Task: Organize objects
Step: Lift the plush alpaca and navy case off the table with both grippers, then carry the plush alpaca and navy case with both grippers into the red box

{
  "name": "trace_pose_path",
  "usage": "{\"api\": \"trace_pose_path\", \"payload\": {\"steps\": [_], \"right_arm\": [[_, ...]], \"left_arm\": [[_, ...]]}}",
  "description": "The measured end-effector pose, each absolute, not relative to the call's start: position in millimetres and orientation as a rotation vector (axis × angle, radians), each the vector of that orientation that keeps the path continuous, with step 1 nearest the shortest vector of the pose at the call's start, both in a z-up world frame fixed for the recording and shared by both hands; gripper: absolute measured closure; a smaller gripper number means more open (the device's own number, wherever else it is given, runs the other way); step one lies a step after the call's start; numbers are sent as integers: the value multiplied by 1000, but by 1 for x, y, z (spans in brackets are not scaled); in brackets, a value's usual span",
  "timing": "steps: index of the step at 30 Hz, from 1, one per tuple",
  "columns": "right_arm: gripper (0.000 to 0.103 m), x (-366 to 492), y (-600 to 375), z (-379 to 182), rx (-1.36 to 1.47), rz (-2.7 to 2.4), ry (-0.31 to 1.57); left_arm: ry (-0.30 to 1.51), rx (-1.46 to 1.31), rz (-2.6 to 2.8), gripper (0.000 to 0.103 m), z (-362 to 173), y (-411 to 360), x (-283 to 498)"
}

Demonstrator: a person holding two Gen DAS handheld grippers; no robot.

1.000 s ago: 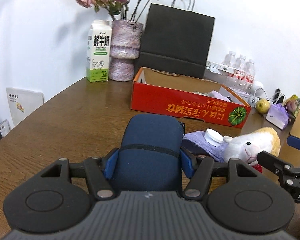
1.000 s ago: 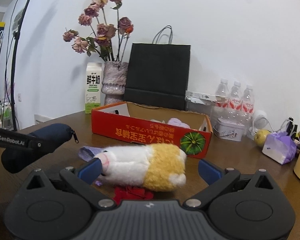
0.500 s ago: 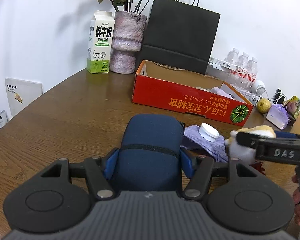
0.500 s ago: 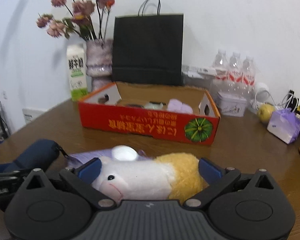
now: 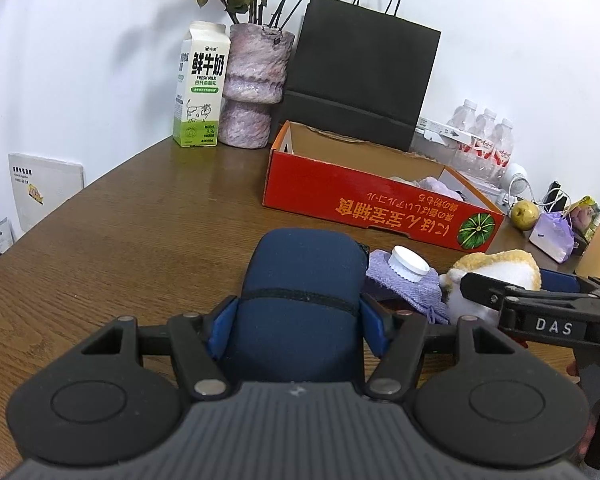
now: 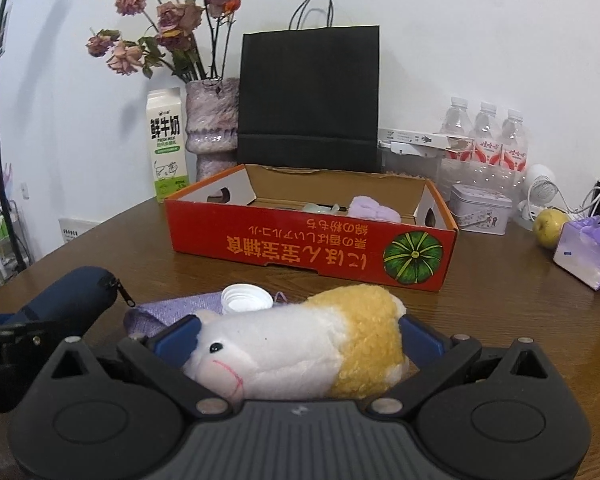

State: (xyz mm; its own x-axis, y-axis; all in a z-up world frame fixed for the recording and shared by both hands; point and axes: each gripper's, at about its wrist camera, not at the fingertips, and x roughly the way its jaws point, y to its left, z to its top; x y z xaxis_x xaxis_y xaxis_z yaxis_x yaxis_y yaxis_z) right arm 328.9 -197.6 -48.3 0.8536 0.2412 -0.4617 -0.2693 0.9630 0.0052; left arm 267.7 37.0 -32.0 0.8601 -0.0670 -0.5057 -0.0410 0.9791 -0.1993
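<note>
My left gripper (image 5: 299,316) is shut on a navy zip pouch (image 5: 300,276), its blue pads pressed on both sides; the pouch also shows at the left of the right wrist view (image 6: 76,296). My right gripper (image 6: 298,336) stands open, its fingers on either side of a white and yellow plush toy (image 6: 300,344) lying on the brown table (image 5: 140,240). The blue pads sit at the toy's head and rear without squeezing it. Behind the toy lies a purple cloth (image 6: 172,308) with a white cap (image 6: 246,298) on it. The open red cardboard box (image 6: 300,240) stands beyond.
Against the wall stand a milk carton (image 5: 198,84), a vase of dried roses (image 5: 256,80) and a black paper bag (image 5: 360,64). On the right are water bottles (image 6: 486,136), a small tin (image 6: 480,208), an apple (image 6: 550,222) and a purple packet (image 6: 588,252).
My right gripper has moved forward so its fingers now reach along both sides of the plush toy. The left gripper has kept its hold on the pouch and stayed put.
</note>
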Motion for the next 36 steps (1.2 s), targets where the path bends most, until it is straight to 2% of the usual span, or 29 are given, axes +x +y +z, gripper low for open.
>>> {"api": "trace_pose_path", "payload": {"steps": [8,12,15,17,27,33,36], "right_arm": [[16,315,-201,-46,-61,266,426],[15,311,-202,-45,-59,271,419],[3,310,-209,-43,-32,293,429],[0,312,-213,-40,-32,321,453],[0,345,-200,-31,-251,441,621],[0,350,-207,-38,-198,468,628],[7,345,-208,-39,-185,463,601]], "left_arm": [[538,-198,-23,39,-32,34,267],[539,-192,-24,39,-32,33,268],[544,-194,-22,39,-33,34,269],[543,-193,-25,39,-33,33,268],[560,-186,-38,39,-34,31,269],[556,-169,-45,39,-34,26,268],[553,-163,-39,39,-32,24,267]]}}
